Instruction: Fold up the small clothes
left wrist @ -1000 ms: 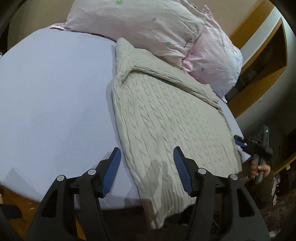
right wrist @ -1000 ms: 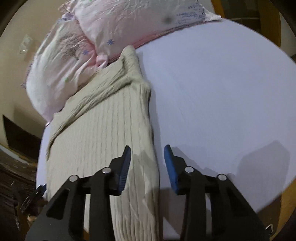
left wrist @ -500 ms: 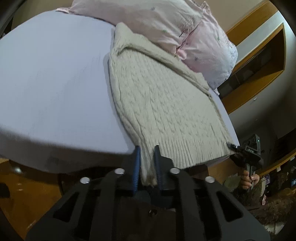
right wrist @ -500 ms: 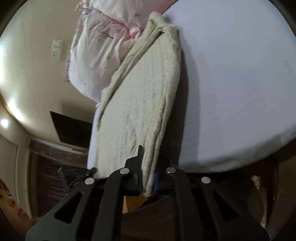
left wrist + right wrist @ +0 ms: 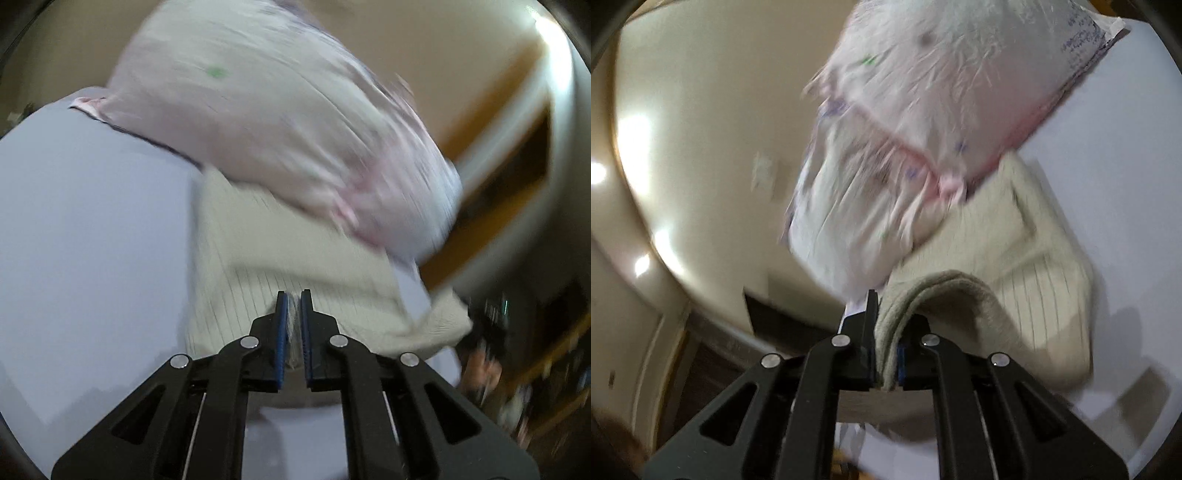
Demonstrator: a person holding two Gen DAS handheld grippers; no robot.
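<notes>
Pale lilac bedsheet (image 5: 92, 240) covers the mattress, with a pink flowered pillow (image 5: 280, 140) heaped at its far side against a cream wall (image 5: 701, 129). Spread on the sheet, its far end tucked against the pillow, lies the beige knitted sweater (image 5: 295, 258). Its near hem is lifted off the bed. Both views are smeared with motion blur. The left gripper (image 5: 294, 325) has its blue-padded jaws nearly closed, pinching a thin edge of the knit. The right gripper (image 5: 884, 347) is clamped on a thicker fold of hem, which arches up over its fingers and drapes back toward the bed.
</notes>
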